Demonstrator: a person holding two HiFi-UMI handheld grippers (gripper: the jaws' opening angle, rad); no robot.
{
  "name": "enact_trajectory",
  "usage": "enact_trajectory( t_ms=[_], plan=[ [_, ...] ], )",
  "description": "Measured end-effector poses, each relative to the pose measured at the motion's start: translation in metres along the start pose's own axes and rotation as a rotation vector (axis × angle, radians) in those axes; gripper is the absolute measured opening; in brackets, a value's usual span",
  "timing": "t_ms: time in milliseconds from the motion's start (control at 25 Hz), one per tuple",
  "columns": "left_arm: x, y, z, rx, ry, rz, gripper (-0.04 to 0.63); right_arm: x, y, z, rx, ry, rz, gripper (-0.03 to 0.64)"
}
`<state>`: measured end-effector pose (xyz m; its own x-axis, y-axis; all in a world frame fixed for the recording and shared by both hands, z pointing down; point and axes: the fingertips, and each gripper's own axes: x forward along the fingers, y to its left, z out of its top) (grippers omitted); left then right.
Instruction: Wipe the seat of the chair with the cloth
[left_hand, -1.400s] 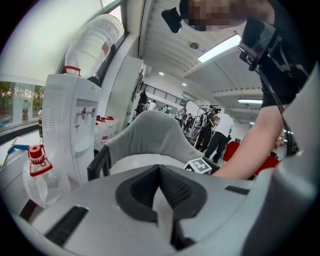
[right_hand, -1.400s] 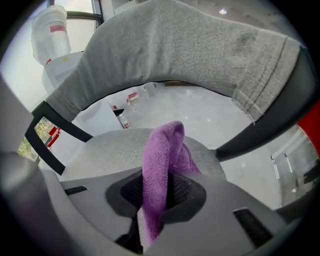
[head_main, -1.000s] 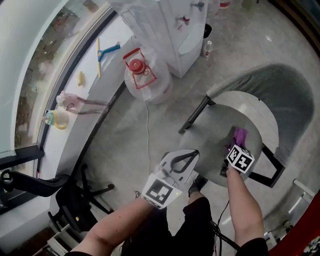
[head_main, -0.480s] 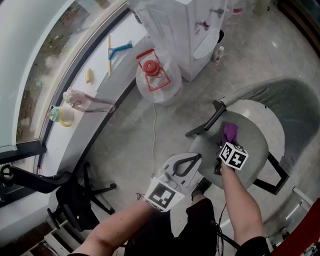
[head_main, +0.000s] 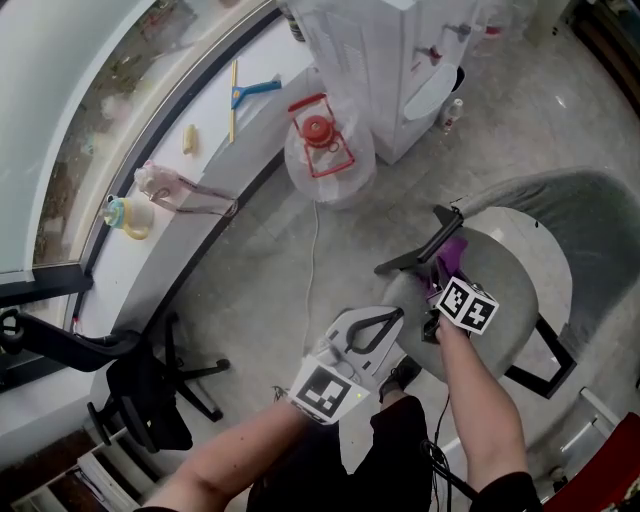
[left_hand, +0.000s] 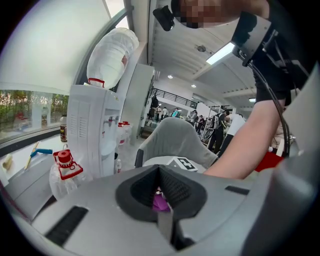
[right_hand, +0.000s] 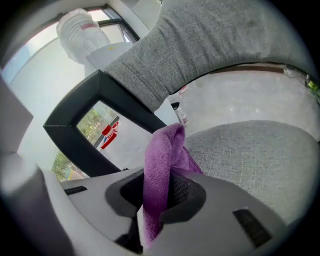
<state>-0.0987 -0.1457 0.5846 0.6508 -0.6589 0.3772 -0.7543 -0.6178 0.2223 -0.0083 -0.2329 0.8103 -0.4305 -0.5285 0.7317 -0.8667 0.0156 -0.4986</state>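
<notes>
We hold the right gripper (head_main: 446, 277) low over the round grey fabric seat (head_main: 515, 285) of the grey upholstered chair (head_main: 595, 225), its jaws clamped on a purple microfibre cloth (head_main: 453, 250). From the head view the cloth sits at the seat's near-left edge, just beside the black metal armrest bar (head_main: 418, 252), with its long axis running from the jaws away from us toward that bar. In the right gripper view the cloth (right_hand: 163, 160) is pinched lengthwise between the dark pads of the right gripper (right_hand: 159, 194). It rises out of them as a folded loop with the rounded fold pointing forward and up, and one tail hangs down in front of the jaws. The woven seat (right_hand: 250, 150) lies just beneath, and the curved backrest (right_hand: 215, 45) arches overhead. Our left gripper (head_main: 376, 318) hangs well apart from the seat, over the concrete floor (head_main: 250, 290). Its own view shows the left gripper (left_hand: 162, 200) with jaws brought together and nothing between them. A clear plastic water jug with a red cap (head_main: 327, 150) stands on the floor beyond.
</notes>
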Motion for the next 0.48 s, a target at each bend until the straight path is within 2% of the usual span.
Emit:
enact_trajectory(
  t_ms=[160,280,360,480],
  plan=[
    [0.003,-0.012,0.010,0.018,-0.016,-0.013,0.008,-0.019,0.004,0.021,0.032,-0.077,0.056,0.067],
    [0.015,-0.028,0.020,0.007,-0.023,-0.038,0.008,-0.046,-0.007,0.041,0.034,-0.132,0.060,0.067],
    [0.026,-0.039,0.024,0.004,-0.017,-0.055,0.008,-0.066,-0.027,0.052,0.041,-0.166,0.031,0.067],
    [0.040,-0.060,0.029,0.027,-0.009,-0.098,0.008,-0.099,-0.072,0.060,0.055,-0.215,-0.062,0.067]
  ],
)
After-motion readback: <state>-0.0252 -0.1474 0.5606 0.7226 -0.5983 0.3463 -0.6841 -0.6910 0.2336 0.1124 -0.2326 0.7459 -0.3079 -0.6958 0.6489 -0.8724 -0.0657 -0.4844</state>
